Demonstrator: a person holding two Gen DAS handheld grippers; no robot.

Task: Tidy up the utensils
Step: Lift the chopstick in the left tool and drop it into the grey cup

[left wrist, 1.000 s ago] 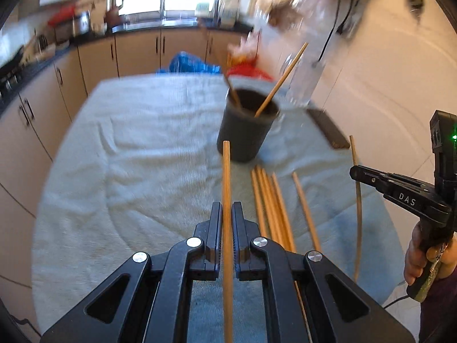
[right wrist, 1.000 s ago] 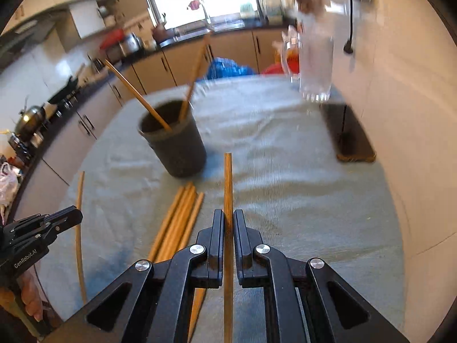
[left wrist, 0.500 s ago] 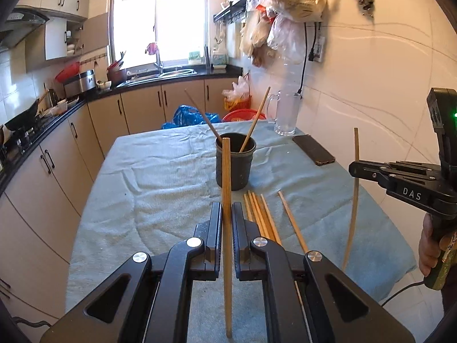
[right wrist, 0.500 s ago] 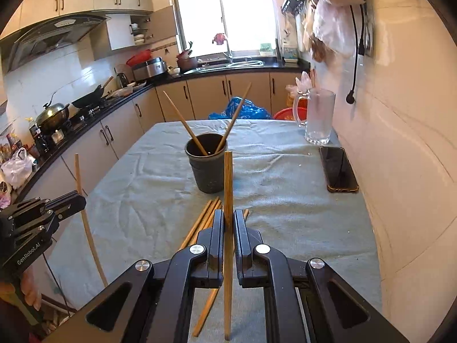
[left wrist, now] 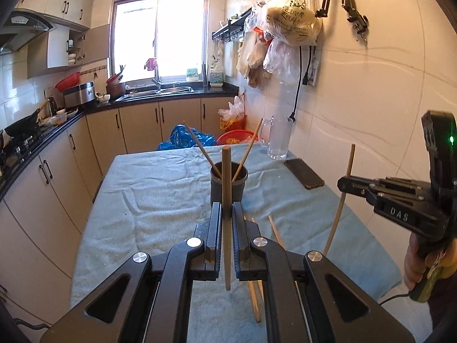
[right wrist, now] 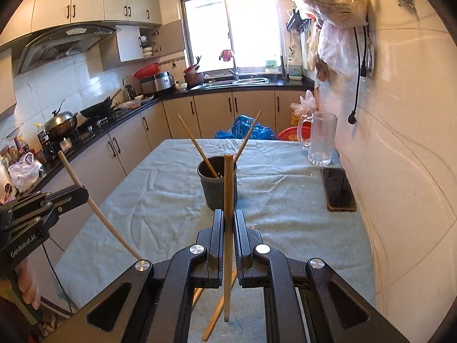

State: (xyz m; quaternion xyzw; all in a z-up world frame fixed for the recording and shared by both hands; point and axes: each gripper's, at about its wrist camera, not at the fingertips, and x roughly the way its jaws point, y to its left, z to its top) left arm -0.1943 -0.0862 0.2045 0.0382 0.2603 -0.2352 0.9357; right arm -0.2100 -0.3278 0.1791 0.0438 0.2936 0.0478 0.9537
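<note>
My left tool [left wrist: 226,214] pinching chopstick [left wrist: 226,188], frame centre, upright, lifted off counter [left wrist: 148,200]. Dark cup [left wrist: 227,184] behind it, mid-frame, two sticks inside. Loose chopsticks [left wrist: 275,230] on cloth, lower centre-right. Right tool [right wrist: 227,223] clamped on second chopstick [right wrist: 228,194], upright, frame centre.

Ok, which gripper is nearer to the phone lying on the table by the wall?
Right. The right gripper hangs above the near end of the table, with the phone ahead on its right; the left gripper is over by the opposite long edge.
</note>
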